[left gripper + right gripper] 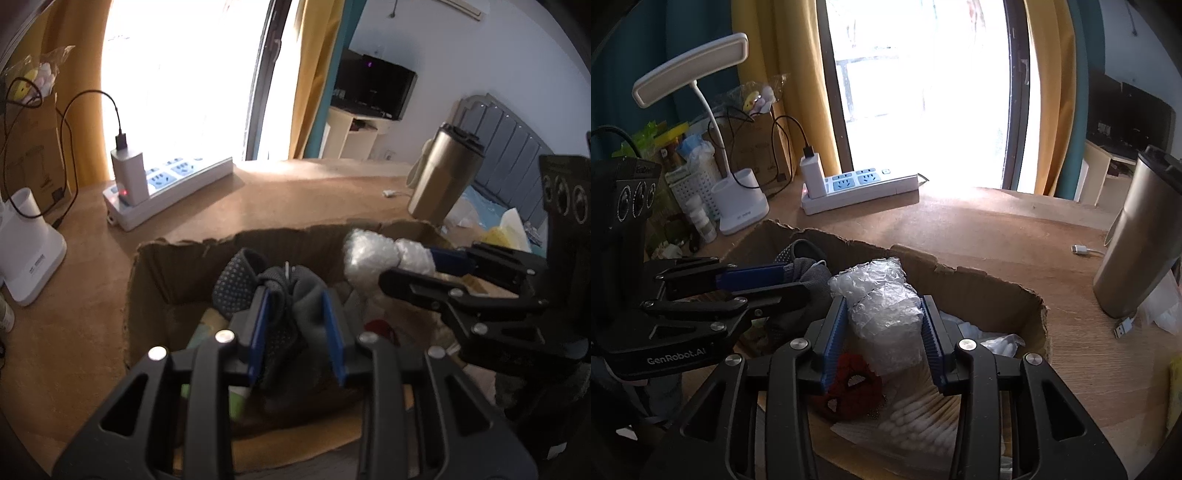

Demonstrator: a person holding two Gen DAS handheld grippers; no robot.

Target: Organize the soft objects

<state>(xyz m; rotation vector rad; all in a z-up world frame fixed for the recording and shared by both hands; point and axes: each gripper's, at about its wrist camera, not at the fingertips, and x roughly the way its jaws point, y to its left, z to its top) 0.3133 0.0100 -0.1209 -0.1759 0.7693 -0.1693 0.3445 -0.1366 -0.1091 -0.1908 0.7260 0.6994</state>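
Cardboard box [979, 284] holds cotton swabs [923, 417]; fingers grip grey socks [291, 295], bubble wrap [886, 314].

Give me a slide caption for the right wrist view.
Right tongs grip crumpled bubble wrap over the cardboard box.

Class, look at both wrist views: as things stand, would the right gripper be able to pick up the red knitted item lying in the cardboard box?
Probably not yet. The right gripper is shut on the bubble wrap bundle, which fills its jaws, with the red knitted item just under it in the cardboard box. It would have to let go of the bundle first.
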